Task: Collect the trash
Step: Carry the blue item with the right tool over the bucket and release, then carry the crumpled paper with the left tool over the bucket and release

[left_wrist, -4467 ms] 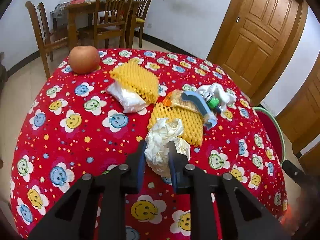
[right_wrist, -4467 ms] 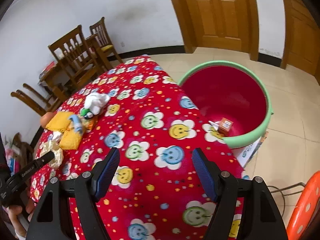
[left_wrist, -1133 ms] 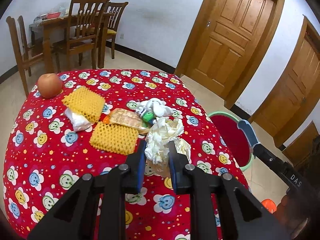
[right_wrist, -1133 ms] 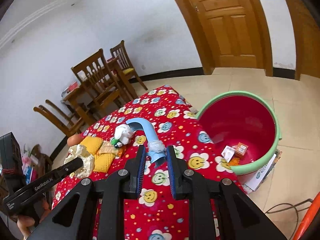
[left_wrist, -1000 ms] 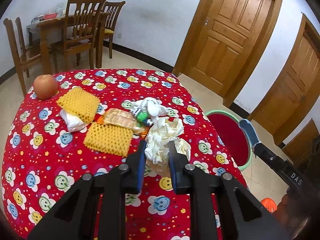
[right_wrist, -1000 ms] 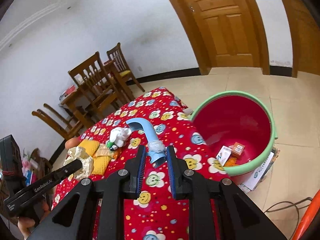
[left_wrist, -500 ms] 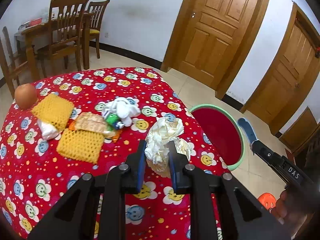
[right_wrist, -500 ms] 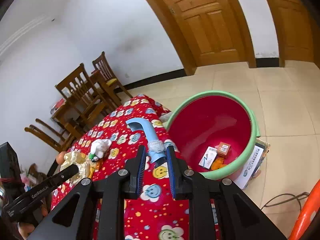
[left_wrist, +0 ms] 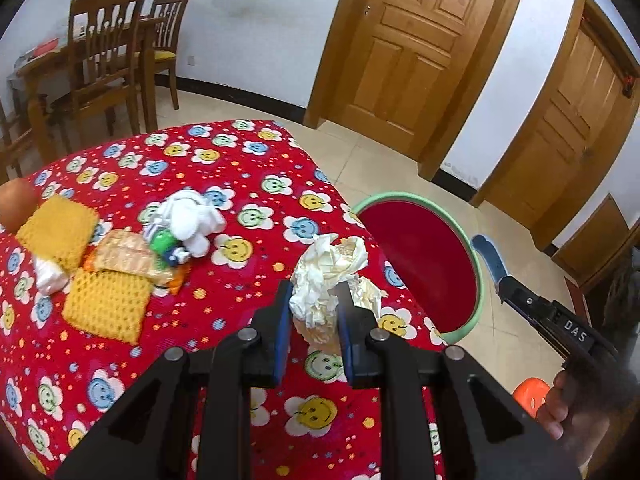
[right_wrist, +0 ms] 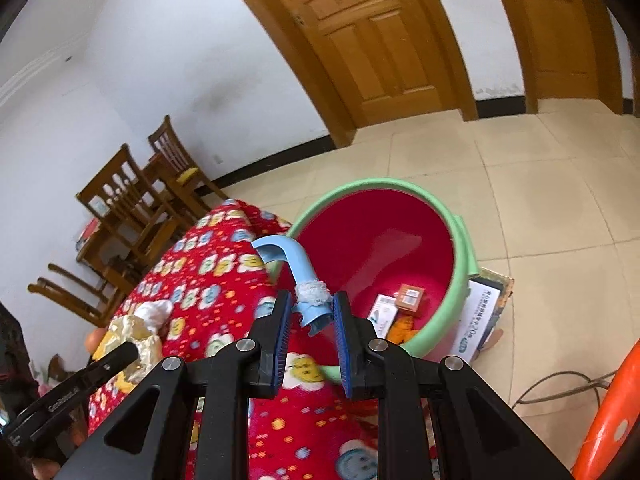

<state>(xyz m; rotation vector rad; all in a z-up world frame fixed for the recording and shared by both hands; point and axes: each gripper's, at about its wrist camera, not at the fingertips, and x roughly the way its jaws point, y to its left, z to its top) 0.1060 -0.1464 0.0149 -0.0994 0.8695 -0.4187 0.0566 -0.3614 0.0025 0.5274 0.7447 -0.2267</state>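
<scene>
Two grips: crumpled paper wad, curved blue plastic tube.

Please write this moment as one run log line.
left gripper: jaws shut on crumpled paper | right gripper: jaws shut on blue handle | red bin: beside table

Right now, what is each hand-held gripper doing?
Left hand-held gripper: closed on the crumpled paper wad.
Right hand-held gripper: closed on the curved blue plastic piece.

Two foam nets, one apple, one tub, two doors, three chairs.
</scene>
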